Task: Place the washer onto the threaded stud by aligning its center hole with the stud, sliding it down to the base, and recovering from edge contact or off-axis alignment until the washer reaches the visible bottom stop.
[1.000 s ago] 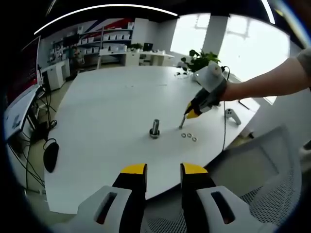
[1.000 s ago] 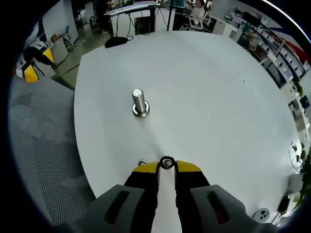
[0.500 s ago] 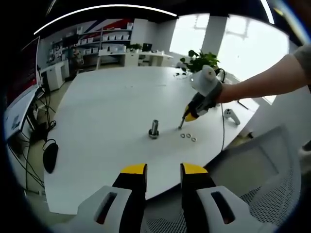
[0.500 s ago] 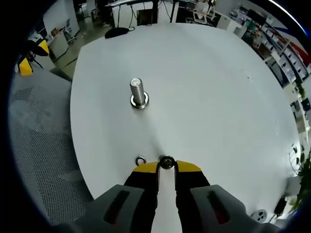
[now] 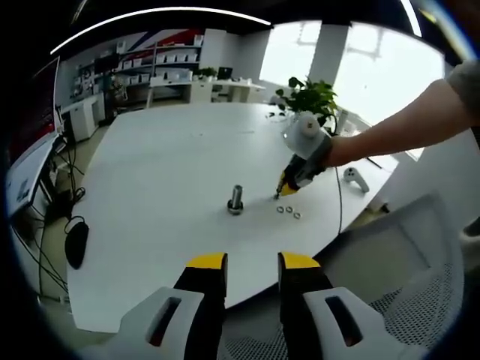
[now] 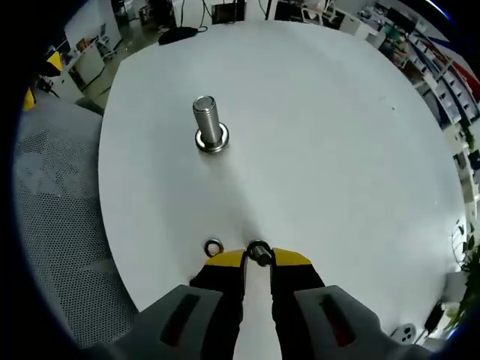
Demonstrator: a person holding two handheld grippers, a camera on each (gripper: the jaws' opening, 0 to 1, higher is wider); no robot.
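Holding a washer [image 6: 259,253] pinched between its tips, the right gripper [image 6: 258,259] sat well short of the upright stud [image 6: 208,124], up ahead and left. The left gripper [image 5: 251,264], jaws apart, stayed farther away.

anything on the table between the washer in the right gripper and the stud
Nothing visible. The right gripper holds the washer; bare table stretches to the stud. A spare washer lies beside the jaws, off that line.

No text I can read from either of my claws' views. Shelf boxes [image 5: 169,56] at the far wall are too small and blurred; no legible labels, brands or numbers.
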